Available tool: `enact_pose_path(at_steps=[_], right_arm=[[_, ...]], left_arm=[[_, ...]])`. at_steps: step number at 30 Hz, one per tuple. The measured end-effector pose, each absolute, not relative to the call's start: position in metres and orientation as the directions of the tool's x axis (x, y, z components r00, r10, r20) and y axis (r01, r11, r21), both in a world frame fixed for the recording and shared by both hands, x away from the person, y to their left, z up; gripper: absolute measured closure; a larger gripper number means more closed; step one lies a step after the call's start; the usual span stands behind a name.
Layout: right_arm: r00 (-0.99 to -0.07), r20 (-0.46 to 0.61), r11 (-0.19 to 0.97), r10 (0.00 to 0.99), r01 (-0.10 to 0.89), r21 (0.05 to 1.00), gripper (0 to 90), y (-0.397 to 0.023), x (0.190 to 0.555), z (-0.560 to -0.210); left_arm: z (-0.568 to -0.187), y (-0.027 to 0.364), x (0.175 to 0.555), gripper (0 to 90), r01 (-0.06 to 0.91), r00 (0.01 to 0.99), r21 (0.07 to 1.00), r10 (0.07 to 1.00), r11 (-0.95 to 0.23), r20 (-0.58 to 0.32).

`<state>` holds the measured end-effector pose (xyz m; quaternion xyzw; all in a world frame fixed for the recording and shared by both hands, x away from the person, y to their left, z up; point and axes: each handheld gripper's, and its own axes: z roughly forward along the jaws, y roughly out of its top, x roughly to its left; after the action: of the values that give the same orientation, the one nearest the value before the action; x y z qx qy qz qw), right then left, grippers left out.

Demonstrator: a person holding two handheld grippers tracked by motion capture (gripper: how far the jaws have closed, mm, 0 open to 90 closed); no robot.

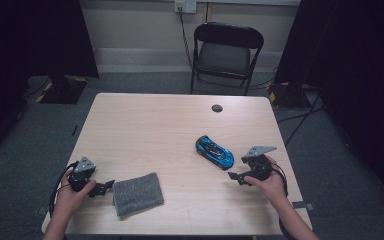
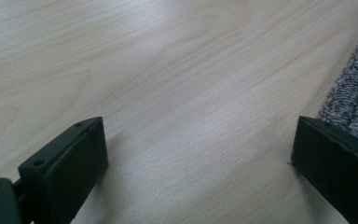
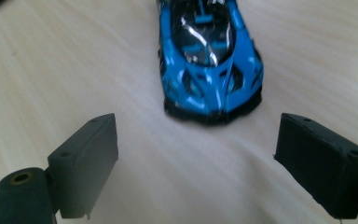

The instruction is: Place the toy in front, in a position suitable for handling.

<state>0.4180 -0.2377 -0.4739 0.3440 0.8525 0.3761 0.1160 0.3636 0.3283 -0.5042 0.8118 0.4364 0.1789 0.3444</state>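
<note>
From the high view, the table point(image 1: 145, 125) carries two things toward its near edge: a folded grey cloth point(image 1: 137, 193) at the near left and a blue toy car point(image 1: 214, 152) right of centre, well apart from each other. The left gripper point(image 1: 109, 186) lies low just beside the cloth's left edge, and the right gripper point(image 1: 232, 176) sits just short of the car's near end; each seems stationed by its own object, so that one hand can take the cloth while the other takes or steadies the car, likely for wiping. In the left gripper view, the jaws stand wide apart over bare wood with nothing between them, and the cloth point(image 2: 354, 100) sits at the far right, beside the right-hand jaw; the gripper is not yet lined up on it. In the right gripper view, the jaws are likewise spread with only tabletop between them, and the car point(image 3: 209, 60) lies straight ahead, centred on the gap and narrower than it, its near end toward the camera, so a short push forward should bring the pads alongside its flanks.
</note>
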Motion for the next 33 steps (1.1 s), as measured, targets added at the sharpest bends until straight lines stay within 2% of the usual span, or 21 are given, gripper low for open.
enact_pose_path(at_steps=[5, 17, 33], right_arm=[[-0.728, 0.087, 0.446, 0.680, 0.504, 0.740, 12.2, -0.232, 0.435, -0.467], [-0.753, 0.063, 0.500, 0.655, 0.495, 0.710, 12.1, -0.193, 0.469, -0.473], [-0.752, 0.085, 0.496, 0.654, 0.511, 0.702, 12.0, -0.169, 0.488, -0.491]], left_arm=[[-0.504, 0.328, 0.364, 2.9, 0.585, 0.555, 0.715, 0.832, -0.382, -0.010], [-0.504, 0.328, 0.364, 2.7, 0.585, 0.554, 0.716, 0.833, -0.381, -0.010], [-0.504, 0.327, 0.364, 2.1, 0.587, 0.552, 0.716, 0.834, -0.379, -0.012]])
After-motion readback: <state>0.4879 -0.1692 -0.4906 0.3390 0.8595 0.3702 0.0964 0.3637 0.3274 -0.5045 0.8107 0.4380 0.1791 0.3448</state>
